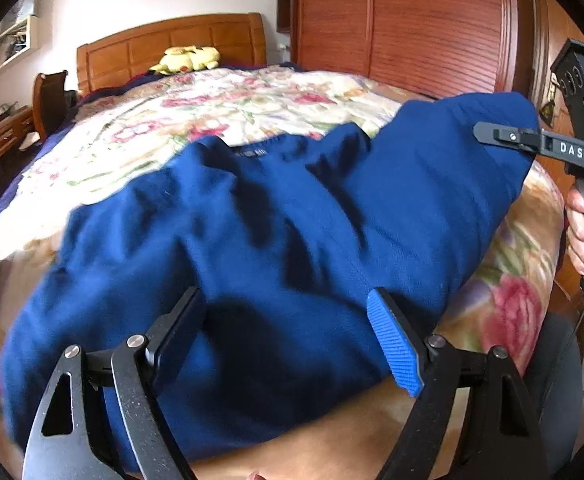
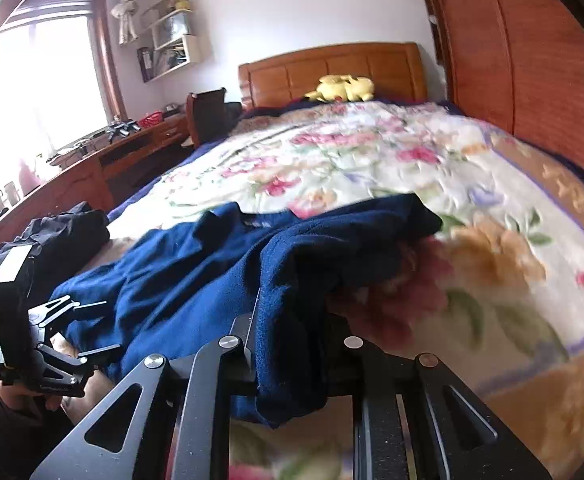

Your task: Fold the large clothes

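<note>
With the right gripper (image 2: 288,344) clamped on the dark blue knit sweater (image 1: 252,240) and the left gripper (image 1: 288,336) spread apart above the hem, carry the lifted side flat across the floral bedspread (image 2: 412,168), keeping the edge taut.

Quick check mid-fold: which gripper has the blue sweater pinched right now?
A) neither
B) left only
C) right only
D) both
C: the right gripper is shut on a lifted flap of the blue sweater, while the left gripper hangs open above the cloth with nothing between its fingers.
</note>
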Tool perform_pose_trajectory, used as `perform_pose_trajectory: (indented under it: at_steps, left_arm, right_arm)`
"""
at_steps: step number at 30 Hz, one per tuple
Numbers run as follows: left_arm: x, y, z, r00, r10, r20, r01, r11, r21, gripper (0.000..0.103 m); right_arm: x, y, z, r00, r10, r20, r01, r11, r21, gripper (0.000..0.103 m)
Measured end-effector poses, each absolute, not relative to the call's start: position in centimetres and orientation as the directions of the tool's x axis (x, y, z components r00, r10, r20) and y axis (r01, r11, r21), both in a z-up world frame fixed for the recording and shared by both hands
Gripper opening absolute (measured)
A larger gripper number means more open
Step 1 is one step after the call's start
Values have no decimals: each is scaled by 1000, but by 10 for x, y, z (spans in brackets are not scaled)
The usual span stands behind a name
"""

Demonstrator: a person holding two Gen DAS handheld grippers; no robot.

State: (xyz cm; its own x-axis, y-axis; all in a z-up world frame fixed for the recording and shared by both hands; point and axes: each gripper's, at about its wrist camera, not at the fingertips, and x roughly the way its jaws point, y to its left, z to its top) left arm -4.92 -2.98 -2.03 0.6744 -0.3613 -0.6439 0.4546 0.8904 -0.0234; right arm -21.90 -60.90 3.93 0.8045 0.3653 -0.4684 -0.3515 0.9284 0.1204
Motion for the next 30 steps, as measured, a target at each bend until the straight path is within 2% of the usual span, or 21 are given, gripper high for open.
perform_pose_trajectory:
  at_steps: [8, 13, 17, 20, 22, 24, 25, 26, 27, 28, 30]
  left_arm:
    - [-62, 24, 23, 761, -323, -563, 367, 930, -38, 83]
    - [-74, 73, 34, 805, -252, -537, 276, 960, -36, 83]
    - [-85, 115, 37, 829, -181, -530, 187, 981, -43, 83]
    - [-92, 142, 37, 840, -132, -526, 127, 991, -47, 83]
    - [-95, 157, 35, 841, -110, -530, 97, 994, -51, 83]
    - [-97, 169, 32, 841, -88, -534, 70, 996, -55, 83]
    - [-97, 173, 31, 840, -83, -536, 62, 996, -56, 83]
    - [-98, 178, 30, 841, -75, -536, 53, 997, -57, 83]
    - [-97, 181, 28, 841, -72, -536, 47, 997, -59, 83]
    - [-96, 183, 27, 841, -71, -536, 45, 997, -62, 83]
    - [-94, 185, 26, 842, -74, -534, 44, 997, -68, 83]
  right_arm:
    - [-216, -551, 60, 803, 426, -417, -463, 886, 14, 17]
    - [-211, -490, 73, 763, 504, -404, -573, 817, -63, 17]
    - [-208, -432, 74, 702, 570, -428, -667, 737, -113, 17]
    - [-202, -387, 66, 596, 634, -493, -759, 645, -89, 18]
    - [-198, -360, 51, 538, 641, -548, -791, 608, -67, 21]
    - [-196, -337, 35, 509, 609, -608, -804, 589, -84, 30]
    - [-194, -332, 30, 493, 619, -611, -814, 577, -72, 32]
    - [-192, -330, 29, 470, 635, -613, -822, 568, -43, 40]
    - [-189, -329, 30, 446, 655, -610, -829, 559, -6, 54]
    - [-186, -334, 34, 420, 678, -604, -835, 549, 35, 60]
    - [-184, -345, 42, 413, 707, -574, -837, 543, 68, 63]
